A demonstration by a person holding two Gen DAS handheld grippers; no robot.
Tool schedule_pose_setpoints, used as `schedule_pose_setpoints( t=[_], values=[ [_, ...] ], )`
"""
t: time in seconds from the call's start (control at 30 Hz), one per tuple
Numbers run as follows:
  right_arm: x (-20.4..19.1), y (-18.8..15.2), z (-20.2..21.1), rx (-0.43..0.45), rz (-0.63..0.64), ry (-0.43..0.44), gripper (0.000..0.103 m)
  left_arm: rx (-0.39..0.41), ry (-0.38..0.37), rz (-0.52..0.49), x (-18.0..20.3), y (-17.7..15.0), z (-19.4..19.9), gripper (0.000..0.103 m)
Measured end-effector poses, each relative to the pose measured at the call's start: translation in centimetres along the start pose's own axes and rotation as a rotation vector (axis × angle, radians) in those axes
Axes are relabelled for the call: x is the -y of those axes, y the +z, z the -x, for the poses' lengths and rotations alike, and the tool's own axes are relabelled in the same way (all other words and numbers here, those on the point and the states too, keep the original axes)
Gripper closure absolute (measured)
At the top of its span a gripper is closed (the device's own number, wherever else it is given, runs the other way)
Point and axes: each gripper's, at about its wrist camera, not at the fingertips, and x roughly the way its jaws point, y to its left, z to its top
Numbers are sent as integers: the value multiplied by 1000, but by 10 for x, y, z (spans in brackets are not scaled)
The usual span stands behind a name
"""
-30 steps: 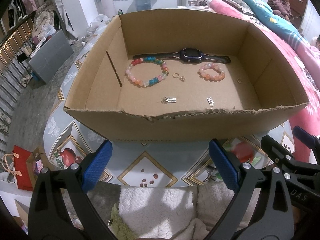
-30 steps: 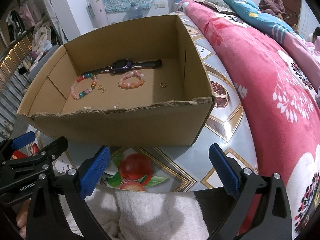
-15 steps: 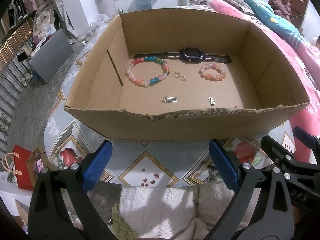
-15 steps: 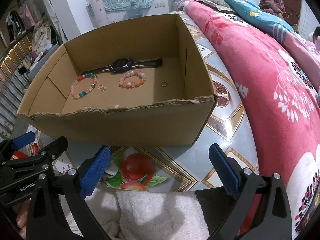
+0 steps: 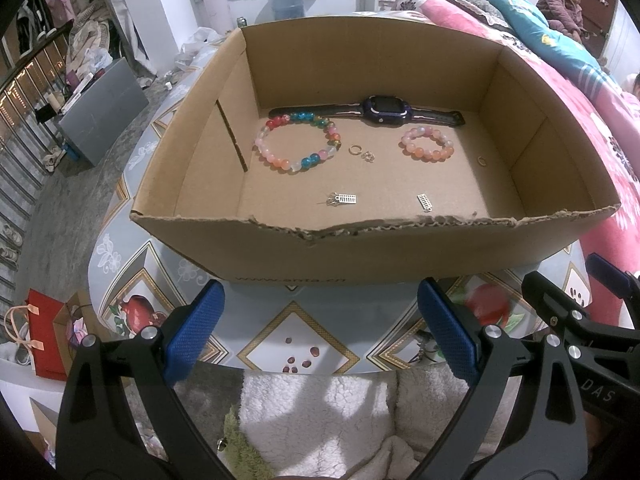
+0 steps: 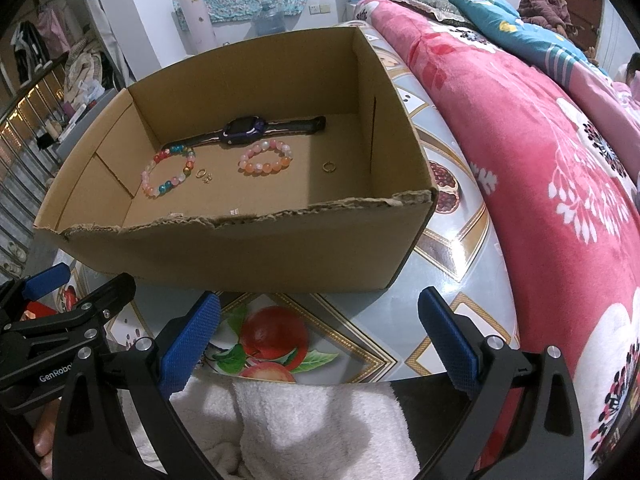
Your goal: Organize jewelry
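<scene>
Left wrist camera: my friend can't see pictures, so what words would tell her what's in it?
An open brown cardboard box on a patterned table holds a dark wristwatch, a multicoloured bead bracelet, a smaller pink bead bracelet, small rings and two silver charms. The open, empty blue-padded left gripper sits in front of the box.

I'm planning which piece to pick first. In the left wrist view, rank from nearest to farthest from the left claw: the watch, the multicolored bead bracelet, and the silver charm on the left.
1. Silver charm: near the torn front wall, closest to the left claw.
2. Multicolored bead bracelet: mid-floor, left side.
3. Watch: along the back wall, farthest.
</scene>
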Motion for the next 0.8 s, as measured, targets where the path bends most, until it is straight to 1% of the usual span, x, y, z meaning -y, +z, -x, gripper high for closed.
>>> schedule_pose_setpoints(
  t=[0.8],
  values=[
    [-1, 0, -1, 0, 0, 0, 7, 0, 0, -1, -1, 1, 0, 10]
  ],
)
